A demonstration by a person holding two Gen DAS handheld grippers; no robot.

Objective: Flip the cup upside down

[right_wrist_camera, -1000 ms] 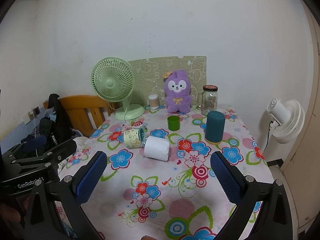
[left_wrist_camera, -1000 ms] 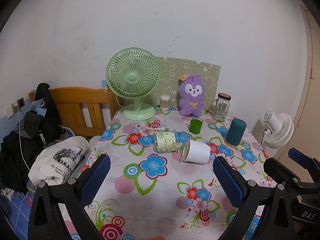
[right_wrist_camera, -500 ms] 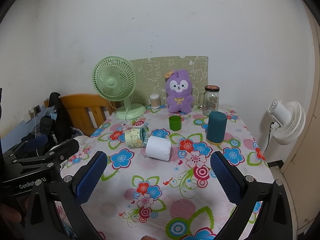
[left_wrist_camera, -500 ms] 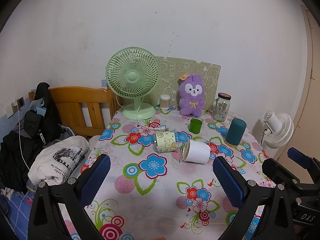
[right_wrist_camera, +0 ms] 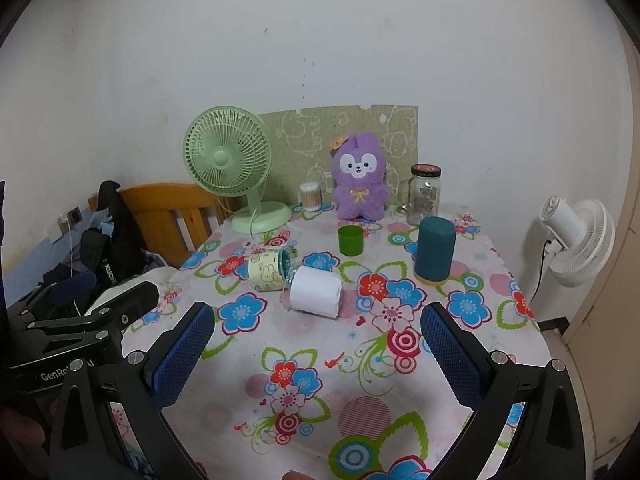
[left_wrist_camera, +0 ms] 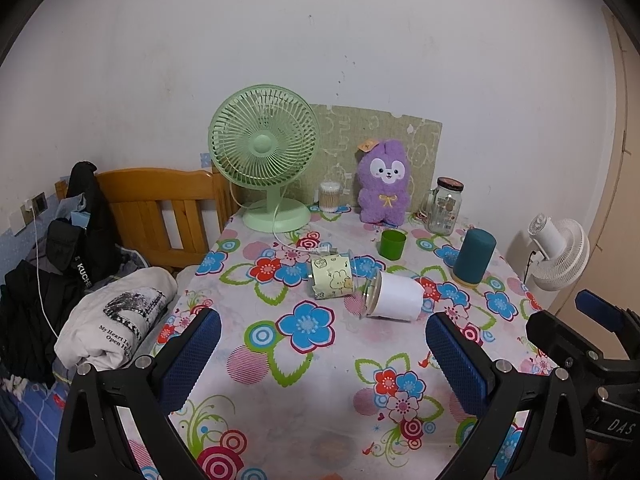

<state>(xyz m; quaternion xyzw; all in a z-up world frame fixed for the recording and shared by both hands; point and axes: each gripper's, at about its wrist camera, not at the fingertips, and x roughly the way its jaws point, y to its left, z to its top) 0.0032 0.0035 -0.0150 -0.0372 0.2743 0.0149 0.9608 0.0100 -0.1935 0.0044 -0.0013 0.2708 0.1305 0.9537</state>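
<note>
Near the small green plastic cup (right_wrist_camera: 351,240), upright and untouched, left gripper (left_wrist_camera: 322,354) and right gripper (right_wrist_camera: 318,348) both hung wide open, nothing flipped yet.

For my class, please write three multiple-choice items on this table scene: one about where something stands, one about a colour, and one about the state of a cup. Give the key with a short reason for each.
1. Where does the small green cup stand?
A. In front of the purple plush toy
B. On the wooden chair
C. Under the white fan

2. What colour is the tall cup standing near the glass jar?
A. Red
B. Dark teal
C. Yellow

3. How does the white cup sit on the floral tablecloth?
A. Upright, mouth up
B. Held in a gripper
C. Lying on its side

Key:
1 A, it stands on the cloth just before the toy.
2 B, its whole body is dark teal.
3 C, its round wall rests on the cloth, beside the cartoon-print cup, and both the left gripper and the right gripper are open and empty.
</note>
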